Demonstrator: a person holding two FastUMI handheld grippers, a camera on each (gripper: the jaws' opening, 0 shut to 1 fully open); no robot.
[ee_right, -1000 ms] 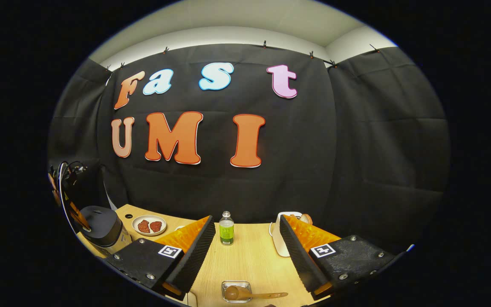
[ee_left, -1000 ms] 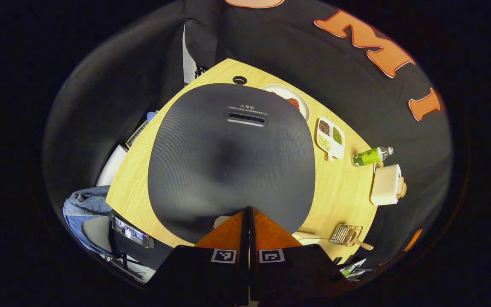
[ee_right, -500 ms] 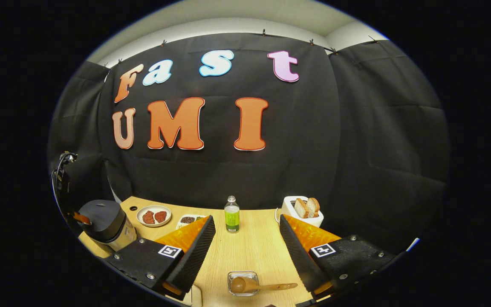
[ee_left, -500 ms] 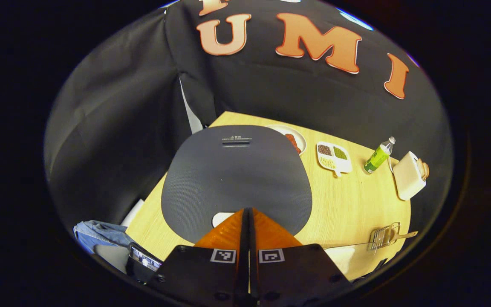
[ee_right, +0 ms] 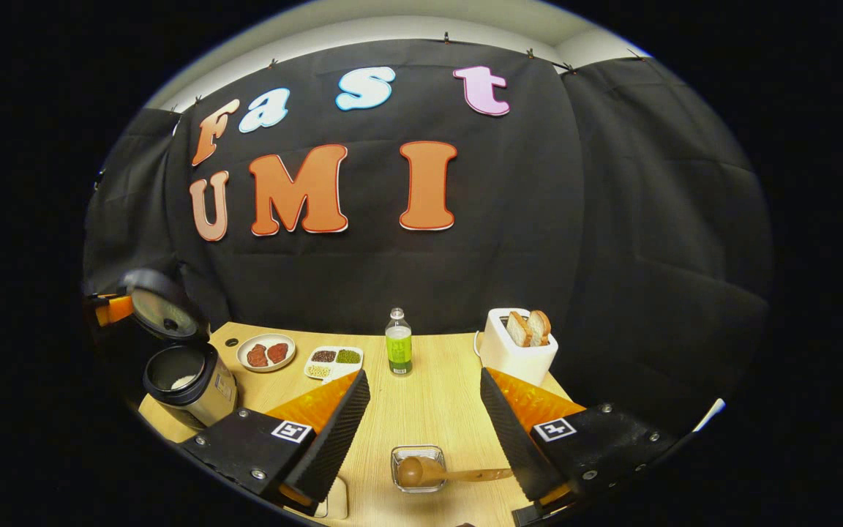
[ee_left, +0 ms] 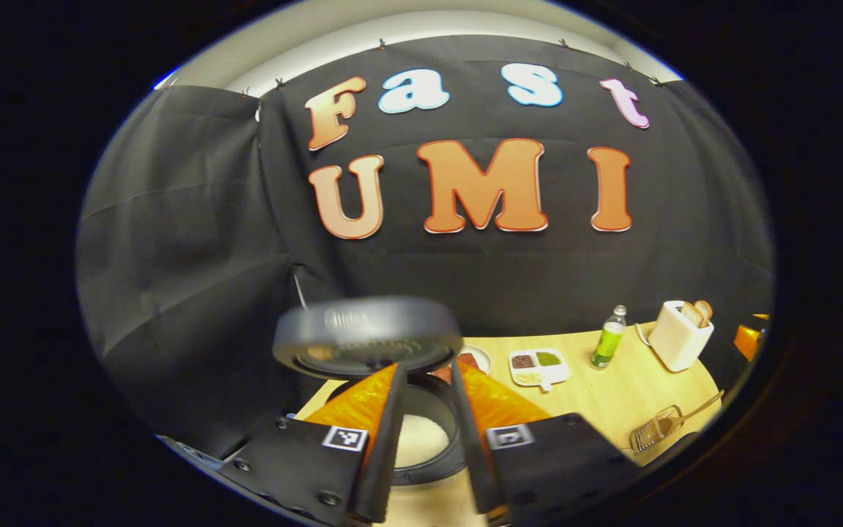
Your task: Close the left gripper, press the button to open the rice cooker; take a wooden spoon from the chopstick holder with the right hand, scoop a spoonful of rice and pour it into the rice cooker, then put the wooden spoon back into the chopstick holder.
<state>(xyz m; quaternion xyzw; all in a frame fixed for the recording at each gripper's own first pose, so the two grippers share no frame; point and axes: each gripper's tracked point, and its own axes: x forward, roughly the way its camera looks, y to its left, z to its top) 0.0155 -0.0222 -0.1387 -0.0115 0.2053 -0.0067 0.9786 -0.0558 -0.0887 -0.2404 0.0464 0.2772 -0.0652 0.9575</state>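
Both tongs are released: your left gripper (ee_left: 425, 410) sits over the open rice cooker (ee_right: 189, 384), your right gripper (ee_right: 425, 424) brackets the wooden spoon (ee_right: 436, 474) in its holder (ee_right: 416, 468) for pickup.

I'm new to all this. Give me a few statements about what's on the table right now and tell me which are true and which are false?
1. The rice cooker has its lid up. True.
2. The wooden spoon is gripped by the right gripper. False: it lies with its bowl in a small clear container, and the gripper's fingers stand apart above it.
3. Two slices of bread stick out of the toaster. True.
4. The green bottle lies on its side. False: it stands upright.
5. The left gripper is shut tight. False: its fingers are apart, with the cooker's pot between them in the left gripper view.
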